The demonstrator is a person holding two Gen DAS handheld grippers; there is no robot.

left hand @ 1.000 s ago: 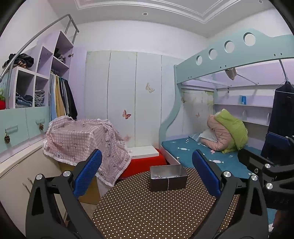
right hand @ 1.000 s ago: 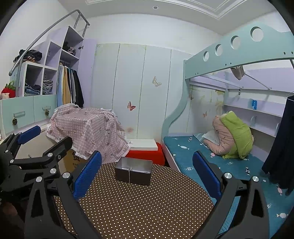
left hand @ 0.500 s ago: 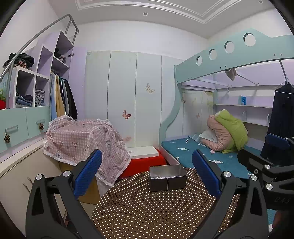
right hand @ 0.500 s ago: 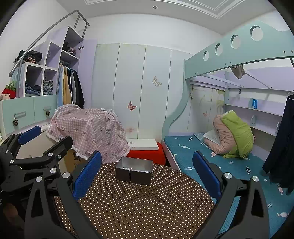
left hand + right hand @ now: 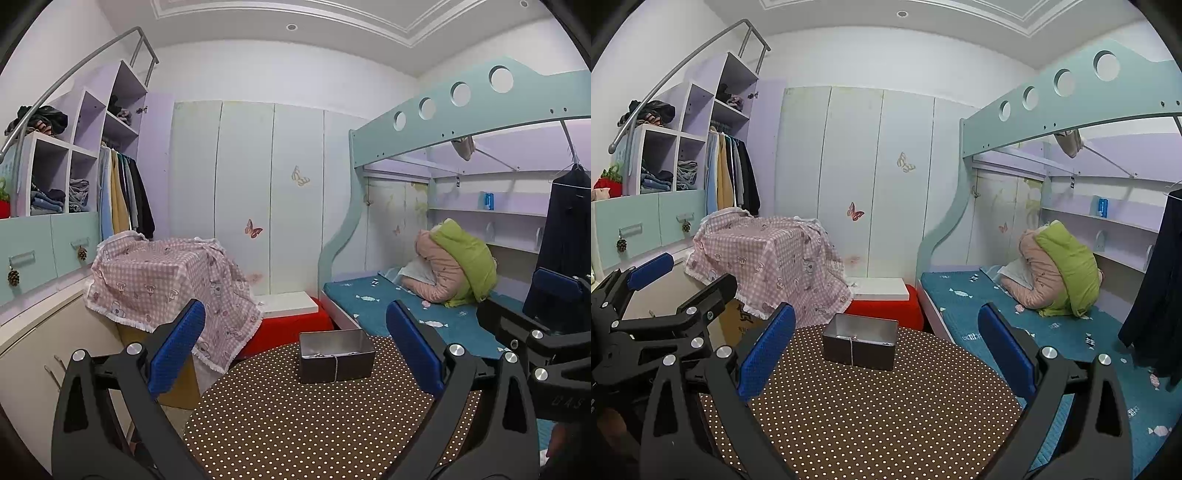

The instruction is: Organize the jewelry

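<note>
since the thin chain [image 5: 335,363] hanging over the front wall of the metal box [image 5: 336,356] looks light, limp and slippery, it is best pinched at the draped part. the box sits at twelve o'clock on the dotted bench [image 5: 295,417]. left hand-held gripper [image 5: 295,347] and right hand-held gripper [image 5: 886,345] are both spread, holding nothing. only "das" reads on the neighbouring gripper.

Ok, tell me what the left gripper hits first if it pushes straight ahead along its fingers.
Most likely the metal tin. The left gripper is open and empty, and the tin sits between its fingers' line on the dotted tablecloth, with nothing in between. A thin chain hangs over the tin's near wall. Height is hard to judge.
</note>
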